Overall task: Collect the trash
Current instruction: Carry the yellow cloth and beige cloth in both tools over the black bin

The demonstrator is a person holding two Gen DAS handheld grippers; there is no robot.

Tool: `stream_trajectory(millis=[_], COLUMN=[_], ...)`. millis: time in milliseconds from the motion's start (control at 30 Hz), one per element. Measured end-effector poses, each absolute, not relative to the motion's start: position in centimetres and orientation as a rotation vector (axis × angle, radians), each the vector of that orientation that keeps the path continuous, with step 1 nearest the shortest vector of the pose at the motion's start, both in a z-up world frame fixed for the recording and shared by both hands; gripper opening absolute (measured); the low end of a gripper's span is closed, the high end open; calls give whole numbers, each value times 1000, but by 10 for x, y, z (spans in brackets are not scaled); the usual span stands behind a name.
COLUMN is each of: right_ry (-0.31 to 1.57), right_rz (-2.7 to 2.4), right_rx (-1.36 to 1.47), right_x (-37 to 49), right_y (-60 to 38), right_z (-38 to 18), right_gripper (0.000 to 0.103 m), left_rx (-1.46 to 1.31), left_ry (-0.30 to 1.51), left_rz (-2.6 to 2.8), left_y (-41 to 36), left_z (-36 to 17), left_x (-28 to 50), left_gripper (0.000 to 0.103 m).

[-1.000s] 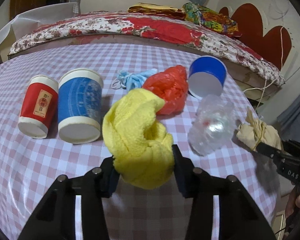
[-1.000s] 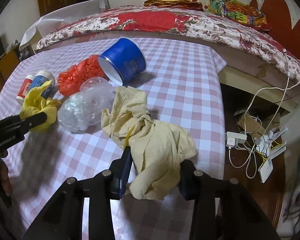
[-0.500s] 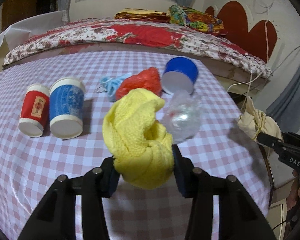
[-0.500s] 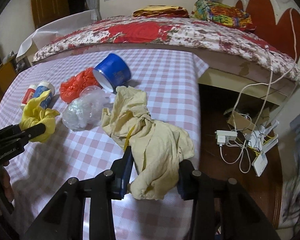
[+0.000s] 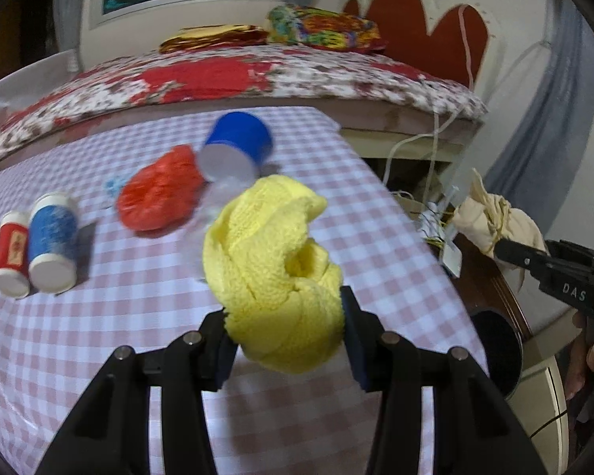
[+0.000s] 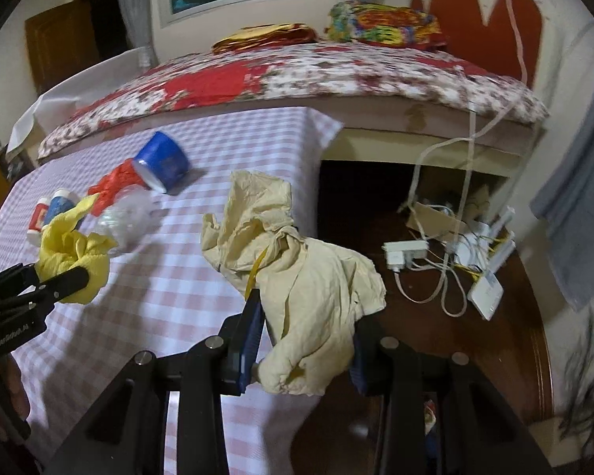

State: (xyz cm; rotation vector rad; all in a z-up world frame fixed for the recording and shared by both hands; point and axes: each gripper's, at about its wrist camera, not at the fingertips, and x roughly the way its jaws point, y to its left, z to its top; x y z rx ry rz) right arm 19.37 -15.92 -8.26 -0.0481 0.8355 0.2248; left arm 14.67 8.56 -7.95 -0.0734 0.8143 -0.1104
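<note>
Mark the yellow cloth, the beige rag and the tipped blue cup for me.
yellow cloth (image 5: 273,273): left wrist view, middle of the bundle above the claw.
beige rag (image 6: 316,297): right wrist view, centre of the crumpled bulk.
blue cup (image 5: 241,136): left wrist view, its blue side wall.

My yellow cloth (image 5: 275,273) hides the left pads and most of the clear bag (image 6: 128,215) behind it, the cream rag (image 6: 301,297) covers the right pads, the cups (image 5: 35,243) and red bag (image 5: 160,194) are motion-blurred, and my right hand (image 5: 592,364) is cut off at the frame edge.
</note>
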Motion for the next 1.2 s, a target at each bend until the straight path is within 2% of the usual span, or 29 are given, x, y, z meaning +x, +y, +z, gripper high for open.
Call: stream_trajectory(millis=[600, 1200], right_ry=[864, 920], right_rz=[-6, -150], right_rx=[77, 111], right_x=[153, 104], right_y=[-292, -364], right_z=[-99, -129], right_gripper=[40, 40], left_rx=[58, 173], left_ry=[825, 878], left_rz=[-292, -467], left_y=[-17, -118], left_z=[-75, -94], left_x=[147, 136], left_gripper=[48, 48])
